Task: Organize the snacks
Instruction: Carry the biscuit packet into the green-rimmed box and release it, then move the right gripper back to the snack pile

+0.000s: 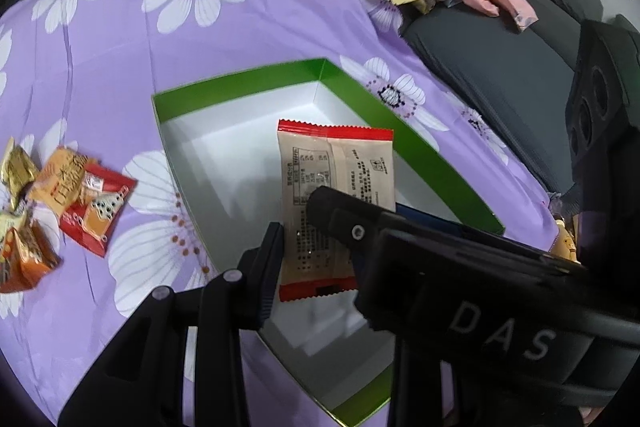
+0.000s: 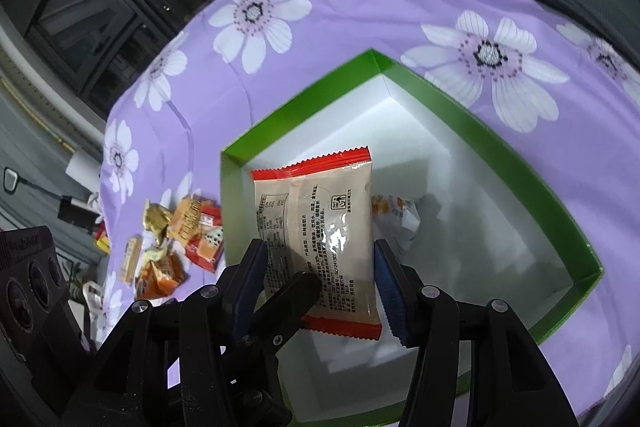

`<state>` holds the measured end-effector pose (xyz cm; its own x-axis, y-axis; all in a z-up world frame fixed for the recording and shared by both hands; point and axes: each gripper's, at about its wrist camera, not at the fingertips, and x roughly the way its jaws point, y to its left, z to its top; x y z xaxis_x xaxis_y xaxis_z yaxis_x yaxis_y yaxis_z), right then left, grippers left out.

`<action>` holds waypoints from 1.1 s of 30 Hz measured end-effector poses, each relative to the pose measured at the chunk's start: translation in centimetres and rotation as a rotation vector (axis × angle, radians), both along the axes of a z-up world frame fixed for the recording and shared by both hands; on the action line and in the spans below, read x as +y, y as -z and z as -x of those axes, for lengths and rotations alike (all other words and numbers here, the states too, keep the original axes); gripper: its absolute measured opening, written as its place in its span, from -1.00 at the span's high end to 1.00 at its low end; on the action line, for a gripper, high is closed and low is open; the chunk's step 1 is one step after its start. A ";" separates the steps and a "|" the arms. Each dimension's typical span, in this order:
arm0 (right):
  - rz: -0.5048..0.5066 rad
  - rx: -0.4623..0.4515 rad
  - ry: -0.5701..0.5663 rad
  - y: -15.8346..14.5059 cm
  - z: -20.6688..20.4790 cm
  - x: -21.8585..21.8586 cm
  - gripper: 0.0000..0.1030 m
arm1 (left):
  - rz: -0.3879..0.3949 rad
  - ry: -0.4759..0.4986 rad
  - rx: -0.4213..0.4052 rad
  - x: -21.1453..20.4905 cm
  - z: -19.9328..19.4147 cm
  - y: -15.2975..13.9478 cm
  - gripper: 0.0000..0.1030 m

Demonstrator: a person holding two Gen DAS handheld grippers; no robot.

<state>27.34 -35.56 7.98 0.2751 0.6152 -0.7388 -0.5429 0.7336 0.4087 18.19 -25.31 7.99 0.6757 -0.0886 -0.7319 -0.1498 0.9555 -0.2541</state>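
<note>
Your right gripper (image 2: 318,267) and your left gripper (image 1: 298,227) are both clenched on one beige snack packet with red ends (image 2: 316,227), printed back facing the cameras. The packet hangs above the white floor of an open box with green walls (image 2: 500,155). A white-and-orange wrapper (image 2: 394,213) already lies inside. The box sits on a purple cloth with white flowers (image 1: 120,39); loose snacks (image 1: 60,203) lie on the cloth beside the box.
</note>
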 end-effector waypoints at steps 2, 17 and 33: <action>0.011 0.016 -0.002 0.5 -0.2 0.1 -0.10 | 0.008 -0.005 0.020 0.0 -0.2 0.4 0.37; 0.023 0.019 -0.001 1.0 -0.4 0.5 -0.20 | 0.050 -0.038 0.054 0.5 0.3 0.7 0.25; -0.315 -0.266 -0.149 -4.4 6.0 2.4 -0.93 | -0.113 -0.349 -0.170 10.6 17.3 -8.6 -0.66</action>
